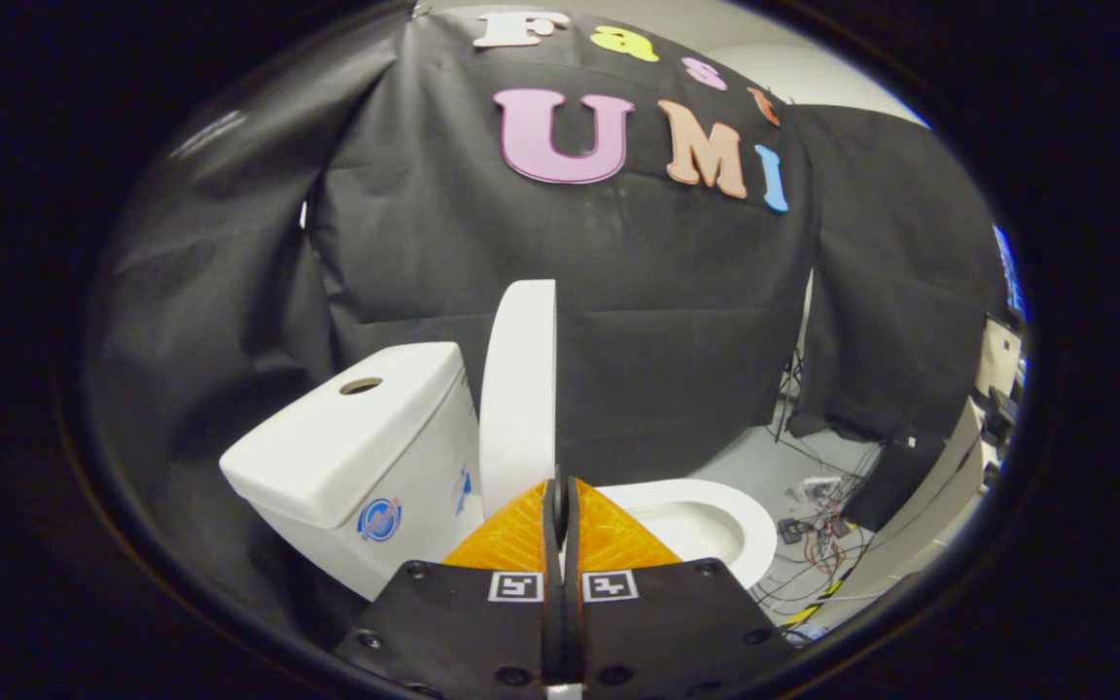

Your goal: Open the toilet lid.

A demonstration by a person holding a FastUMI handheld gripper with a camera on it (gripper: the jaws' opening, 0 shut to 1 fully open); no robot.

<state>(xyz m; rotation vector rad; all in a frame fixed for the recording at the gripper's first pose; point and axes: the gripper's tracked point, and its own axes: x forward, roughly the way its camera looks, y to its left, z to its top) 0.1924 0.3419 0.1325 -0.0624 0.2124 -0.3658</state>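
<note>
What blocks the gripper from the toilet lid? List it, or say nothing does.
Nothing visible does. The toilet lid stands raised, edge-on, just beyond the shut gripper, beside the tank, with no object between them.

Your white toilet lid (519,389) looks like smooth, glossy hard plastic, standing upright on edge. The white boxy tank (346,437) beside it has the glazed, shiny look of ceramic, and the white oval bowl rim (716,501) shares that gloss. Behind them, the black booth wall (618,321) is matt cloth, creased and hanging in folds. Your claw (561,501), fingers pressed together, carries ribbed pads and flat matt plates with small printed paper-like tags.
</note>
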